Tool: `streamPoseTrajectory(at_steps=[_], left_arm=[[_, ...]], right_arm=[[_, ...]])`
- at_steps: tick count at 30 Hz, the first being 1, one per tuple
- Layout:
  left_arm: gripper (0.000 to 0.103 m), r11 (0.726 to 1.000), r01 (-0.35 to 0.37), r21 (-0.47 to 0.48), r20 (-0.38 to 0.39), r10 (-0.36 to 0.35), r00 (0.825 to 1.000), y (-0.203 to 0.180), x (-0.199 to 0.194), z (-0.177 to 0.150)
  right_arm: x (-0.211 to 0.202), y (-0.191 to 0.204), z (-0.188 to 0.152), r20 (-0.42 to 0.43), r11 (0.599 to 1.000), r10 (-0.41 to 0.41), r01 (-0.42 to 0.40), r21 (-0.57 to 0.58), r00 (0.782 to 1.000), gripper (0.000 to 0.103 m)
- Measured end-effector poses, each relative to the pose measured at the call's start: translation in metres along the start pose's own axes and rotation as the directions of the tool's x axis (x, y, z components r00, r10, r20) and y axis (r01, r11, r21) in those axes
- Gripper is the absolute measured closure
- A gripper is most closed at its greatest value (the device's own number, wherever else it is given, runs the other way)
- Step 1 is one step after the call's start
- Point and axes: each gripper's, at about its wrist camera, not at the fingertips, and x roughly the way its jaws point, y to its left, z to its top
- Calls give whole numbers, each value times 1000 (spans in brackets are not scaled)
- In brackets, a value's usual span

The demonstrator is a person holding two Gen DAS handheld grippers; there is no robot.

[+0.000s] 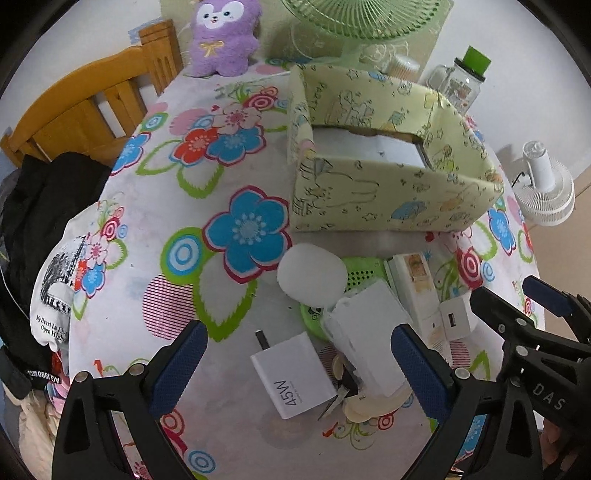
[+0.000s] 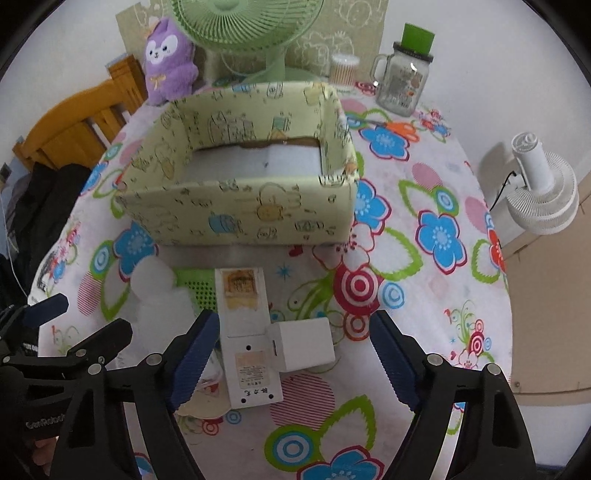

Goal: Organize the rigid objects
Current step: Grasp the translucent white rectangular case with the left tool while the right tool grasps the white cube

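A pale green patterned box (image 1: 388, 195) (image 2: 240, 210) stands open-topped on the flowered tablecloth (image 1: 166, 206). In front of it lies a heap of small items: a white 45W charger (image 1: 291, 373), a white oval piece (image 1: 312, 275), a flat green perforated item (image 1: 360, 271), a long white device (image 2: 247, 332) and a white cube charger (image 2: 304, 345). My left gripper (image 1: 301, 362) hangs open over the 45W charger, its pads clear of it. My right gripper (image 2: 293, 354) stands open with the long device and the cube charger between its fingers, untouched.
Behind the box stand a purple plush toy (image 1: 223, 37), a green fan (image 2: 243, 26), a cotton-swab tub (image 2: 343, 68) and a glass jar with a green lid (image 2: 400, 79). A small white fan (image 2: 539, 192) sits off the right edge, a wooden chair (image 1: 85, 107) at the left.
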Motion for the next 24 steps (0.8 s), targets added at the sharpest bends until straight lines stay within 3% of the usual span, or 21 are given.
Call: streamPoseTrajectory(at_steps=[12, 24], left_arm=[[3, 1000, -4, 18, -46, 4, 999, -31, 28, -1], [25, 999, 24, -32, -96, -27, 995, -45, 48, 3]], right_arm=[[25, -34, -5, -66, 999, -13, 15, 30, 998, 21], [43, -50, 2, -115, 999, 28, -25, 29, 993, 21]])
